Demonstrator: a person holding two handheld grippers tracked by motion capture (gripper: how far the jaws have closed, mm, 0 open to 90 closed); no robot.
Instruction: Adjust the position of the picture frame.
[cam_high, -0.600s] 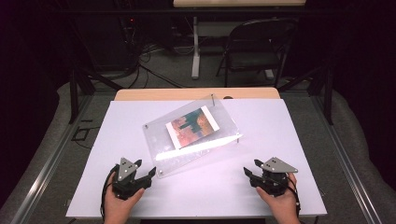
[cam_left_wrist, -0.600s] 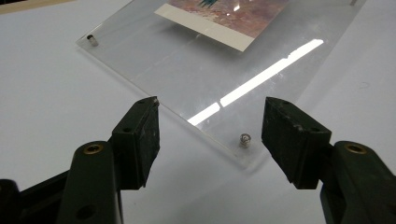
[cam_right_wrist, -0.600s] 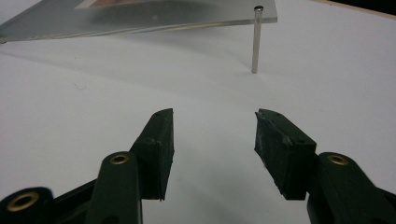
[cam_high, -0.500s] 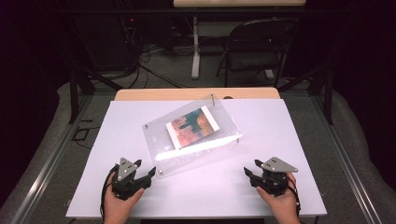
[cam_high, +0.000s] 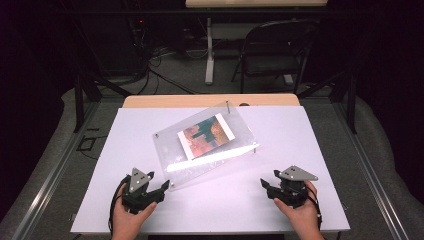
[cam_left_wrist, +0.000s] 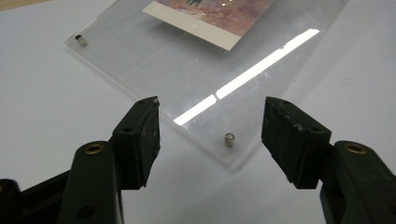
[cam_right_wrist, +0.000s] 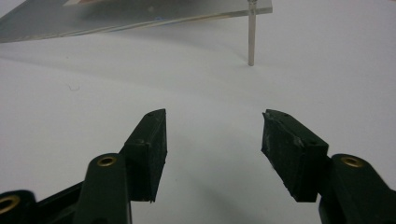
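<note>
A clear acrylic photo frame (cam_high: 207, 145) rests tilted in the middle of the white table (cam_high: 310, 135), with a colourful print (cam_high: 205, 135) inside it. Its near corner with a small metal stud (cam_left_wrist: 229, 139) lies just ahead of my left gripper (cam_high: 159, 184), which is open and empty (cam_left_wrist: 210, 128). One metal leg (cam_right_wrist: 251, 35) props up the frame's corner in the right gripper view. My right gripper (cam_high: 266, 186) sits low on the table, open with nothing between its jaws (cam_right_wrist: 212, 140), well short of the frame (cam_right_wrist: 135, 14).
A wooden strip (cam_high: 210, 101) runs along the table's far edge. Beyond the table stand a dark folding chair (cam_high: 277, 50) and a table leg (cam_high: 209, 50), with cables on the floor. Bare white surface lies between the two grippers.
</note>
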